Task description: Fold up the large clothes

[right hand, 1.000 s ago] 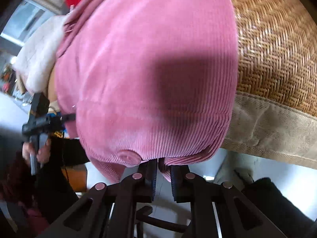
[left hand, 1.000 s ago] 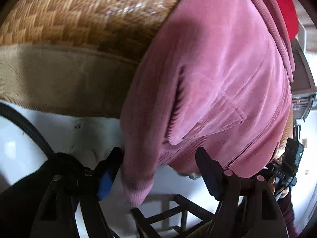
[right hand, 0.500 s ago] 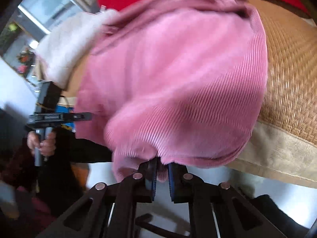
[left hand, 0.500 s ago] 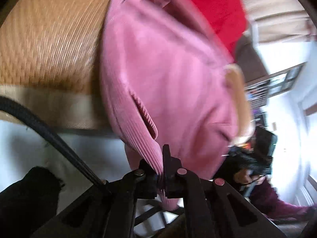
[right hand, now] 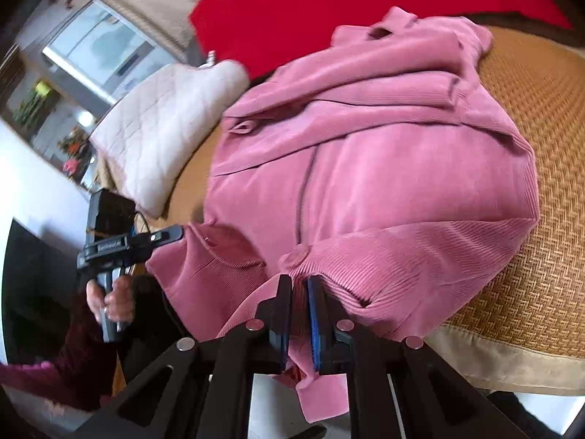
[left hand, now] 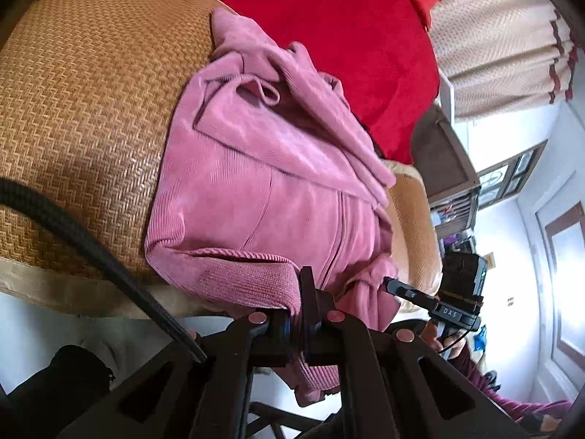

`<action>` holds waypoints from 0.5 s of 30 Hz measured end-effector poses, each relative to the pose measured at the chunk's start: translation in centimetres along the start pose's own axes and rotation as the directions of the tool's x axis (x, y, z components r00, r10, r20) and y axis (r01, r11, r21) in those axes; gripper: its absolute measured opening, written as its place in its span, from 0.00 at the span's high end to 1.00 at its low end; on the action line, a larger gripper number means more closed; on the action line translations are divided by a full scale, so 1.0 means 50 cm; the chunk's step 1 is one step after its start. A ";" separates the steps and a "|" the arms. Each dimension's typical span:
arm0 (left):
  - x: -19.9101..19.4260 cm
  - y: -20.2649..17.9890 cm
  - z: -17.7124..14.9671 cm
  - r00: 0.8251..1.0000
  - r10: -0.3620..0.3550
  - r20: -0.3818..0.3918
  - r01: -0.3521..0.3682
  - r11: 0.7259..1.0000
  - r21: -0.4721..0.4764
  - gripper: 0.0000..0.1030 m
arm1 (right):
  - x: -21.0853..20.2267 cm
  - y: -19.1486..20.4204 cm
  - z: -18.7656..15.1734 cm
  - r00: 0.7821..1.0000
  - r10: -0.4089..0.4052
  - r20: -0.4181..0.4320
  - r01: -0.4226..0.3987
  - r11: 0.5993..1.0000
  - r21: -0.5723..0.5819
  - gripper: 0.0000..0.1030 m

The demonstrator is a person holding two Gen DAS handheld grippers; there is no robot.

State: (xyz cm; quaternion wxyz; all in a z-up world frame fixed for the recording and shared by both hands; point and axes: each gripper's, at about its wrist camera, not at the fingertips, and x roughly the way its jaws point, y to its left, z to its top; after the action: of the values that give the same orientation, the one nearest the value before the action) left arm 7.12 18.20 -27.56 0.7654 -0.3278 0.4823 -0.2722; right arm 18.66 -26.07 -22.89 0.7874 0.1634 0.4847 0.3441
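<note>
A pink corduroy jacket (left hand: 270, 190) lies on a woven straw mat (left hand: 84, 109) at the bed's near edge, its hem hanging over. My left gripper (left hand: 298, 314) is shut on the jacket's ribbed hem. The jacket also fills the right wrist view (right hand: 384, 183). My right gripper (right hand: 299, 292) is shut on another part of the hem, with cloth hanging down between its fingers. The right gripper also shows in the left wrist view (left hand: 438, 303), and the left gripper in the right wrist view (right hand: 128, 245).
A red blanket (left hand: 347, 25) covers the bed behind the jacket. A white quilted pillow (right hand: 161, 128) lies to the left in the right wrist view. The mat's tan border (right hand: 512, 358) marks the bed edge. Curtains (left hand: 504, 36) and a window stand beyond.
The left gripper closed on the hem, having been open a second ago. Both grippers have lifted the hem up, so more of the jacket and bed shows from above.
</note>
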 end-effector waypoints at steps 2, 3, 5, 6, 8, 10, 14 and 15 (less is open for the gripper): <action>-0.029 -0.017 0.016 1.000 -0.008 0.018 0.008 1.000 0.002 0.96 | 0.001 -0.001 -0.014 0.999 0.013 0.031 -0.013 1.000 0.011 0.91; -0.036 -0.022 0.027 1.000 -0.008 0.029 0.008 1.000 0.007 0.96 | -0.015 0.000 -0.004 0.998 0.013 0.057 -0.014 1.000 0.015 0.91; -0.056 -0.033 0.058 0.998 -0.005 0.056 0.003 0.999 0.032 0.96 | -0.032 -0.007 0.021 0.995 0.004 0.099 -0.005 1.000 0.009 0.91; -0.052 -0.042 0.067 0.998 0.003 0.064 -0.006 0.999 0.041 0.96 | -0.042 -0.007 0.037 0.994 -0.036 0.099 0.036 0.999 -0.002 0.91; -0.049 -0.052 0.079 0.998 0.004 0.057 -0.007 0.999 0.048 0.96 | -0.045 -0.019 0.051 0.995 -0.096 0.032 0.096 0.995 0.003 0.91; -0.034 -0.067 0.073 0.999 0.008 0.044 -0.011 0.998 0.068 0.96 | -0.045 -0.037 0.040 0.993 -0.111 -0.034 0.112 0.993 0.043 0.90; -0.027 -0.090 0.065 0.999 -0.004 0.034 0.001 0.996 0.092 0.96 | -0.094 -0.111 -0.032 0.994 -0.107 -0.037 0.111 0.984 0.141 0.77; -0.027 -0.095 0.066 0.999 -0.002 0.033 -0.001 0.995 0.095 0.96 | -0.102 -0.131 -0.060 0.992 -0.124 -0.039 0.129 0.978 0.167 0.48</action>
State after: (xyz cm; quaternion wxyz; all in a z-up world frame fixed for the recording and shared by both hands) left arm 9.17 16.96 -22.13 0.7880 -0.2956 0.4560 -0.2895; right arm 17.03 -34.53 -24.86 0.7839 0.1935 0.5327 0.2534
